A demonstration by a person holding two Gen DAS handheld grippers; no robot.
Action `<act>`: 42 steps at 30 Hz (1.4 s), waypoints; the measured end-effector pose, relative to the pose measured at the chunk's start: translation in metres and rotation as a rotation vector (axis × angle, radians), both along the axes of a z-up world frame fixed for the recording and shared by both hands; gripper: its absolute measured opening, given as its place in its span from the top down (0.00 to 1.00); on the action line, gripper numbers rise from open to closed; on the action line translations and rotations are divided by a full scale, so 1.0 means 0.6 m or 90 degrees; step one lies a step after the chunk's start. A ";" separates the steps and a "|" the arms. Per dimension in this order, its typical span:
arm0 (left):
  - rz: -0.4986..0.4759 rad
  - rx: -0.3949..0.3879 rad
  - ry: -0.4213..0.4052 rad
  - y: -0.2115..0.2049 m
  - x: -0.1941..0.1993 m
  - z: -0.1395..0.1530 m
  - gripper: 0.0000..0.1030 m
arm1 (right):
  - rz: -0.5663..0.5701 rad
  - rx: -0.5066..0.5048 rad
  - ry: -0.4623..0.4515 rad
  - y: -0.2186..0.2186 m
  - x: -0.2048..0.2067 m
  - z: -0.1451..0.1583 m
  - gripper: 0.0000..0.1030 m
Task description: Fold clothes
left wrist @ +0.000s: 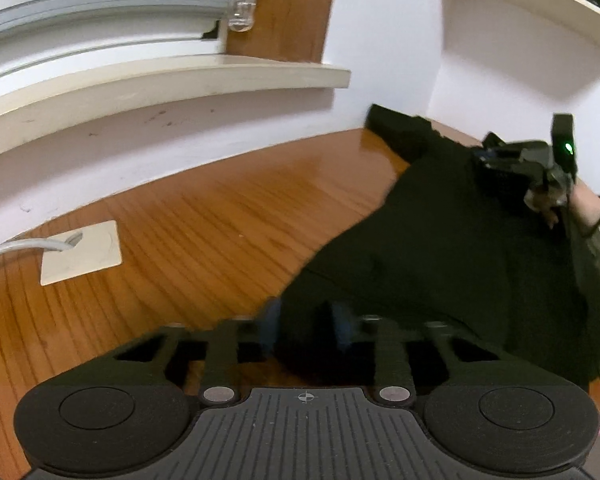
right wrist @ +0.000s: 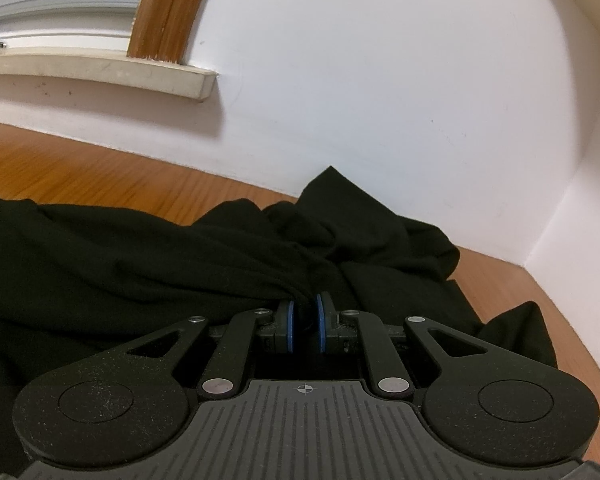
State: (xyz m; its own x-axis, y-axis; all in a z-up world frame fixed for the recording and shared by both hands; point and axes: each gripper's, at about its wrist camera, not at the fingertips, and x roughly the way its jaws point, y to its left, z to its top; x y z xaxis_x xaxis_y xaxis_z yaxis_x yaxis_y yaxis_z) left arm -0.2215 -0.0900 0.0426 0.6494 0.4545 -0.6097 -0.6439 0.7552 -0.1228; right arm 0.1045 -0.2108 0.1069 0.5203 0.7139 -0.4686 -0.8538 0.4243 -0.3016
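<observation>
If you lift now with only a thin fold in each grip, the garment (left wrist: pixel 440 248) may slip out and slump back onto the table (left wrist: pixel 180 208), spoiling the fold. It lies dark and rumpled from 12 to 3 o'clock in the left view. Your right gripper (right wrist: pixel 305 322) is clamped on a ridge of cloth, pads nearly together. Your left gripper (left wrist: pixel 306 326) is blurred; cloth sits between its jaws, but whether they pinch it you cannot tell.
</observation>
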 end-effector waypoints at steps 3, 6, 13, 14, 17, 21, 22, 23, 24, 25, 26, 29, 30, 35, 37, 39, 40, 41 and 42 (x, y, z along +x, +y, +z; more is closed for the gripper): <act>0.011 0.058 0.000 -0.015 -0.006 0.017 0.91 | 0.001 0.006 -0.005 -0.002 -0.001 0.001 0.88; 0.054 0.121 -0.043 -0.023 -0.034 0.066 0.92 | 0.013 0.064 -0.007 -0.022 -0.005 0.015 0.90; 0.085 0.195 -0.044 -0.030 -0.054 0.129 0.92 | 0.057 0.098 -0.021 -0.015 -0.041 0.075 0.90; 0.082 0.195 -0.035 -0.031 -0.052 0.124 0.92 | 0.069 0.062 -0.006 -0.005 -0.039 0.073 0.90; 0.083 0.177 -0.023 -0.030 -0.056 0.100 0.92 | 0.081 0.001 -0.021 0.010 -0.040 0.058 0.85; 0.091 0.143 -0.025 -0.016 -0.071 0.069 0.92 | 0.103 -0.048 0.021 0.001 -0.028 0.045 0.77; 0.090 0.139 -0.026 -0.014 -0.073 0.066 0.92 | 0.102 -0.058 0.000 -0.003 -0.029 0.040 0.77; 0.089 0.136 -0.027 -0.012 -0.075 0.064 0.92 | 0.099 -0.070 -0.012 -0.005 -0.029 0.035 0.77; 0.088 0.133 -0.028 -0.010 -0.076 0.062 0.92 | 0.098 -0.081 -0.013 -0.008 -0.027 0.031 0.77; 0.088 0.132 -0.028 -0.008 -0.076 0.060 0.92 | 0.095 -0.086 -0.017 -0.009 -0.025 0.029 0.77; 0.088 0.131 -0.028 -0.007 -0.076 0.059 0.92 | 0.091 -0.087 -0.027 -0.008 -0.023 0.029 0.75; 0.086 0.124 -0.025 -0.005 -0.075 0.051 0.91 | 0.076 -0.088 -0.052 -0.016 -0.015 0.023 0.74; 0.085 0.120 -0.024 -0.003 -0.074 0.047 0.91 | 0.071 -0.088 -0.055 -0.018 -0.011 0.021 0.74; 0.087 0.098 -0.023 0.006 -0.077 0.028 0.90 | 0.071 -0.068 -0.058 -0.026 0.004 0.013 0.70; 0.086 0.087 -0.028 0.011 -0.079 0.022 0.89 | 0.097 -0.051 -0.030 -0.026 0.002 0.016 0.56; 0.082 0.074 -0.037 0.017 -0.081 0.017 0.83 | 0.125 -0.042 0.003 -0.025 -0.004 0.019 0.53; 0.079 0.069 -0.039 0.019 -0.081 0.015 0.81 | 0.130 -0.043 0.008 -0.023 -0.007 0.019 0.53; 0.076 0.063 -0.041 0.022 -0.081 0.014 0.78 | 0.135 -0.045 0.013 -0.020 -0.011 0.019 0.53; 0.072 0.058 -0.043 0.024 -0.081 0.012 0.74 | 0.140 -0.046 0.018 -0.018 -0.014 0.019 0.53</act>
State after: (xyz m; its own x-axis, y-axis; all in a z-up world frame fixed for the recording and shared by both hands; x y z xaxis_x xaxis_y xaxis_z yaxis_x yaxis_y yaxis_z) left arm -0.2701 -0.0754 0.0496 0.6290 0.5788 -0.5190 -0.7184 0.6878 -0.1037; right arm 0.0962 -0.2213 0.1184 0.3420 0.7728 -0.5347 -0.9318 0.2055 -0.2991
